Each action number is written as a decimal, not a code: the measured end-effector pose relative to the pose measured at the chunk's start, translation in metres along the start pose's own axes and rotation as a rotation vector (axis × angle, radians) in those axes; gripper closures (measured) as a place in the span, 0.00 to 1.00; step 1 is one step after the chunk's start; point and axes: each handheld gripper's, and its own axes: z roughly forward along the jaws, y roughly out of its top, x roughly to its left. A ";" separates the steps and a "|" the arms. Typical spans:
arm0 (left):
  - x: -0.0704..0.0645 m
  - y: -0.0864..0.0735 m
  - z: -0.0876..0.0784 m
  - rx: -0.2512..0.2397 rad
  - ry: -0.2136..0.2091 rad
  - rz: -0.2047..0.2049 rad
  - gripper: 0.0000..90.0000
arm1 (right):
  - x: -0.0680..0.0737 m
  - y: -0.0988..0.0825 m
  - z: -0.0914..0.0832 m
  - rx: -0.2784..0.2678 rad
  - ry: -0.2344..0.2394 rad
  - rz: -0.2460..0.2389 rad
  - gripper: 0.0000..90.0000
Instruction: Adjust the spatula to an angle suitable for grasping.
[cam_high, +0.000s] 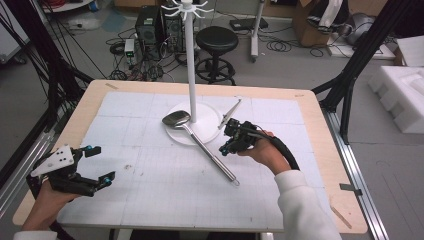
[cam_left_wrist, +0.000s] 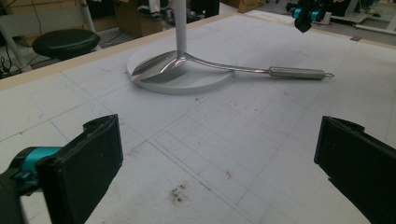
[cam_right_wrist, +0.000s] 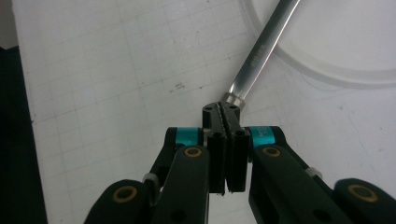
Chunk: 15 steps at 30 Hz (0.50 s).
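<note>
A steel spatula (cam_high: 200, 145) lies on the white mat, its head on the round base of a white hook stand (cam_high: 191, 60) and its handle pointing toward the near right. My right gripper (cam_high: 225, 147) is above the handle, held by a hand. In the right gripper view its jaws (cam_right_wrist: 224, 114) are pressed flat together with nothing between them, and the spatula's shaft (cam_right_wrist: 254, 56) disappears beneath their tips. My left gripper (cam_high: 100, 164) stands wide open at the near left, far from the spatula (cam_left_wrist: 187, 63), over bare mat (cam_left_wrist: 215, 158).
A thin metal utensil (cam_high: 231, 111) leans on the right side of the stand's base (cam_high: 210, 117). The gridded mat (cam_high: 150, 190) covers most of the wooden table (cam_high: 320, 150). Behind the table are a black stool (cam_high: 216, 40), cables and computer cases on the floor.
</note>
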 end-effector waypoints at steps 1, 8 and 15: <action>0.000 0.000 0.000 0.001 0.000 0.002 0.02 | 0.000 0.002 0.003 0.002 0.004 -0.002 0.99; 0.000 0.000 0.000 0.001 -0.001 0.001 0.02 | 0.001 0.013 0.020 0.012 0.016 -0.031 1.00; 0.001 -0.001 0.000 0.003 -0.002 0.001 0.02 | -0.001 0.017 0.034 0.024 0.020 -0.047 1.00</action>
